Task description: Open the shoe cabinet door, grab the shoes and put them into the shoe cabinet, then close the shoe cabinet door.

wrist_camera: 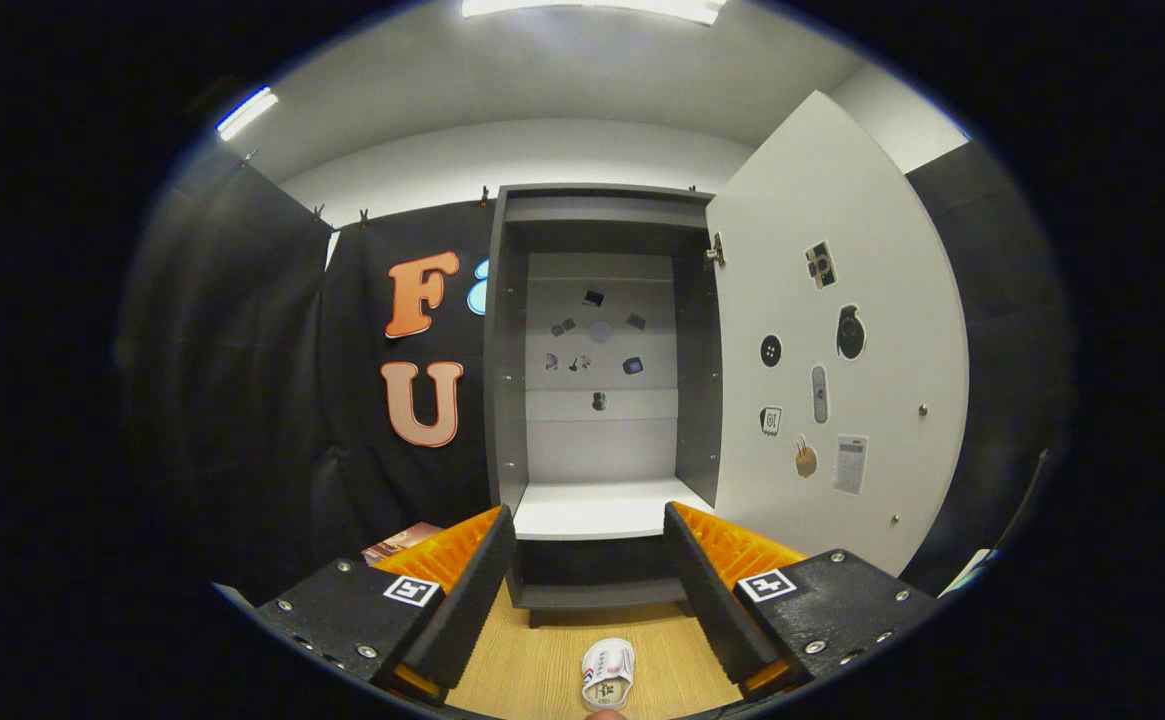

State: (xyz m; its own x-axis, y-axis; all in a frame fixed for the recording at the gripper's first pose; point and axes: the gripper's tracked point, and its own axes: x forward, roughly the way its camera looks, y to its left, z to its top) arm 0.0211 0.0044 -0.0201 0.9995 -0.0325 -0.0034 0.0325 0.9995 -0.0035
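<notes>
Cabinet at the far wall, its door swung fully open to the right, its shelf bare. Gripper in the near field, jaws wide, holding nothing. Shoe lies on the floor between the jaws.

The tongs had two fingers with ribbed inner faces, standing apart with nothing between them. Each finger sat on a flat block fastened with small silver screws. On top of each block, just beside the finger, was a square black-and-white marker.
</notes>
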